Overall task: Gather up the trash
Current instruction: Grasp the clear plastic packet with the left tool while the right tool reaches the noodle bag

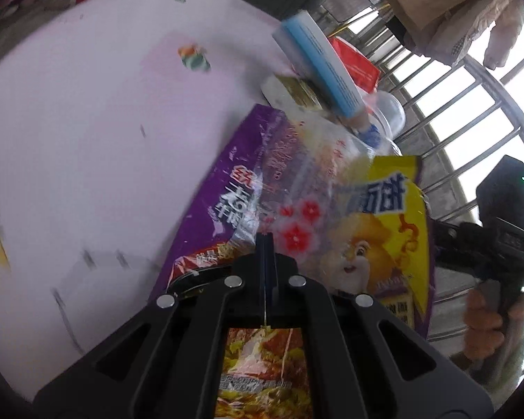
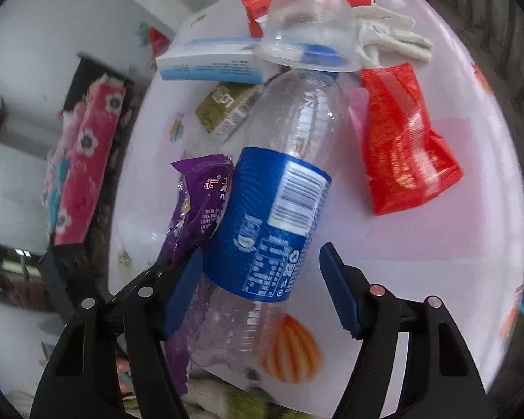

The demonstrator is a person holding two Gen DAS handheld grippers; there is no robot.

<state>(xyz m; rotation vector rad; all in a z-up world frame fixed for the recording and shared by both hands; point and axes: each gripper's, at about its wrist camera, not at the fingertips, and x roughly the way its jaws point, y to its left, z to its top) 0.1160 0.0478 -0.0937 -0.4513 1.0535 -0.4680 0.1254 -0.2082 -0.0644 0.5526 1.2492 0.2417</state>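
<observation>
While the left gripper (image 1: 267, 244) stays out of it, fingers pressed together on a purple wrapper (image 1: 213, 202), the right gripper (image 2: 262, 279) is spread wide around the bottle (image 2: 272, 209). That bottle lies on the table (image 2: 419, 237) straight ahead of the right gripper, long axis running away from it, base nearest. One blue pad (image 2: 183, 293) touches it; the other stands clear.

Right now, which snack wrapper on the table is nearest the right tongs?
The purple wrapper, beside the left finger of the right tongs and against the bottle. Both red wrappers lie farther off.
</observation>
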